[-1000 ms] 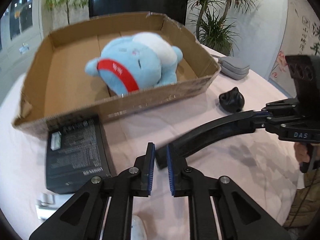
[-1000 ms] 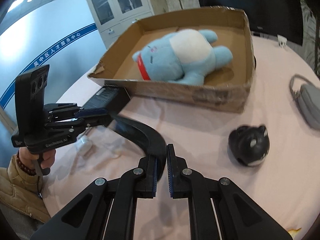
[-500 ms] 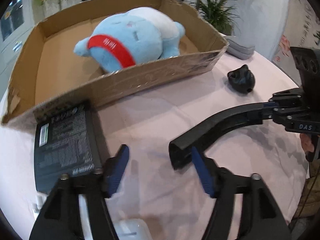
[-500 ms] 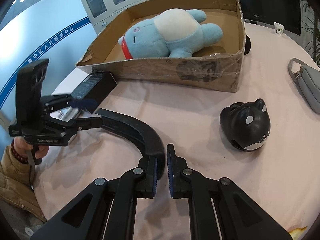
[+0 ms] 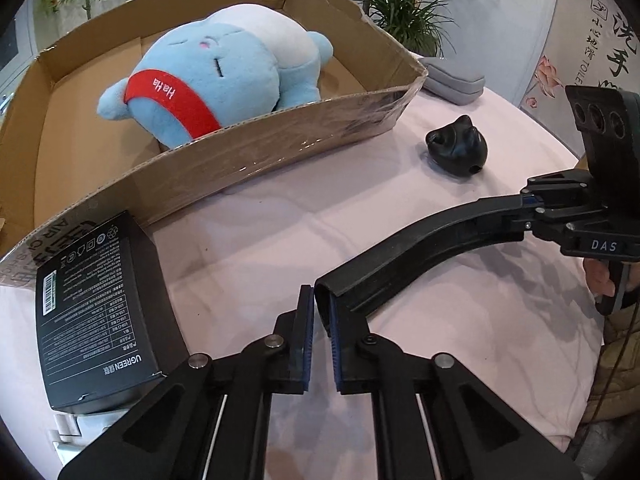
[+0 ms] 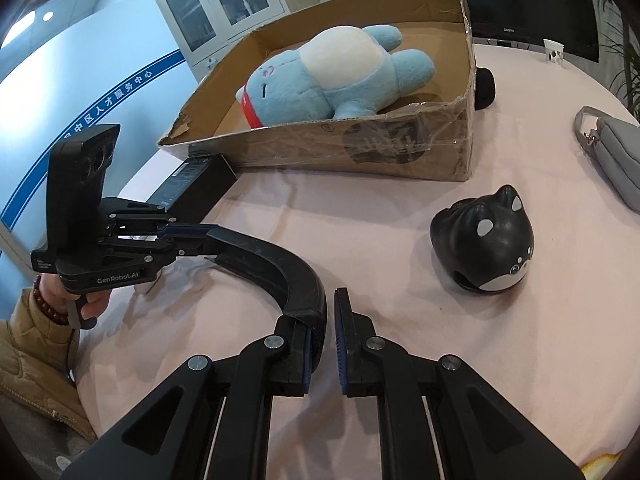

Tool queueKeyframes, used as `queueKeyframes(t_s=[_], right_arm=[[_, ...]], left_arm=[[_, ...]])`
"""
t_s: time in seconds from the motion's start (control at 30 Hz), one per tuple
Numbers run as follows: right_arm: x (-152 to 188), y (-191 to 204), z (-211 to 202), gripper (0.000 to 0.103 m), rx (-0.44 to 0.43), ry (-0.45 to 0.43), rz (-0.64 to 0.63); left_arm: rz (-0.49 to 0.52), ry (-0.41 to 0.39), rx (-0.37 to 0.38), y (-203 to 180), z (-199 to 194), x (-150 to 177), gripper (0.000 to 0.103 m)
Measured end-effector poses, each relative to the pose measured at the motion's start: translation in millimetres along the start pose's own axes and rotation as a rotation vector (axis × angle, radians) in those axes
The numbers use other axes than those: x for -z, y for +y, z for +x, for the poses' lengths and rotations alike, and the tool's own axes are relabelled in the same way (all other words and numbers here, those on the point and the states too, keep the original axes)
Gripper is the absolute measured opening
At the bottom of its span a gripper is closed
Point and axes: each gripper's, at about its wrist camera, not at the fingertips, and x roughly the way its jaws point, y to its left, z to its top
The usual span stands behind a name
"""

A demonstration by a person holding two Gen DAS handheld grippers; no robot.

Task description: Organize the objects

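Note:
A curved black plastic bar [image 5: 416, 248] spans between my two grippers above the pink tablecloth; it also shows in the right wrist view [image 6: 276, 268]. My left gripper [image 5: 319, 312] is shut on one end of it. My right gripper [image 6: 331, 320] is shut on the other end. A blue plush toy [image 5: 216, 76] with a red band lies inside the open cardboard box [image 5: 280, 152]; the plush [image 6: 332, 76] and the box [image 6: 360, 148] also show in the right wrist view. A black cat-shaped figurine [image 6: 484, 240] sits on the cloth to the right.
A black UGREEN product box [image 5: 96, 312] lies at the cardboard box's near left corner, with a white item [image 5: 80, 436] under its front edge. A grey pouch [image 6: 616, 160] lies at the far right. A small paper cup [image 6: 554, 51] and a dark screen stand behind.
My left gripper opened half a second ago and has now shut again on the bar's end. Both grippers moved closer to the table, and the box and figurine appear nearer.

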Motion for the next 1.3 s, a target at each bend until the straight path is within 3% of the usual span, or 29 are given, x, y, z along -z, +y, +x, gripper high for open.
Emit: queueKeyframes(t_s=[0.17, 0.4, 0.43, 0.5, 0.57, 0.63, 0.7, 0.73, 0.77, 0.8, 1.3], right_arm=[[8, -3, -8, 0.037, 0.046, -0.005, 0.016], [18, -3, -31, 0.037, 0.061, -0.042, 0.021], [20, -3, -33, 0.035, 0.055, -0.050, 0.018], [23, -3, -35, 0.019, 0.042, -0.050, 0.016], [24, -5, -33, 0.014, 0.044, -0.043, 0.022], [25, -6, -34, 0.010, 0.044, -0.047, 0.023], [25, -7, -33, 0.009, 0.037, -0.050, 0.023], [25, -7, -32, 0.008, 0.036, -0.048, 0.025], [25, -7, -31, 0.008, 0.035, -0.046, 0.025], [25, -8, -30, 0.008, 0.036, -0.045, 0.026], [24, -8, -27, 0.004, 0.059, -0.044, 0.035]], left_arm=[[0.004, 0.006, -0.003, 2, 1, 3, 0.003], [0.018, 0.014, -0.004, 2, -3, 6, 0.004], [0.023, 0.016, 0.004, 1, -3, 7, 0.006], [0.026, 0.020, 0.012, 2, -4, 7, 0.017], [0.035, 0.009, 0.009, 2, -7, 8, 0.043], [0.050, -0.012, 0.012, -2, -8, 7, 0.049], [0.082, -0.020, 0.041, -9, -10, 8, 0.041], [0.090, -0.019, 0.054, -12, -9, 6, 0.024], [0.098, -0.007, 0.067, -15, -7, 6, 0.015], [0.111, -0.003, 0.054, -18, -6, 7, 0.013], [0.098, -0.051, 0.049, -19, -16, 6, 0.010]])
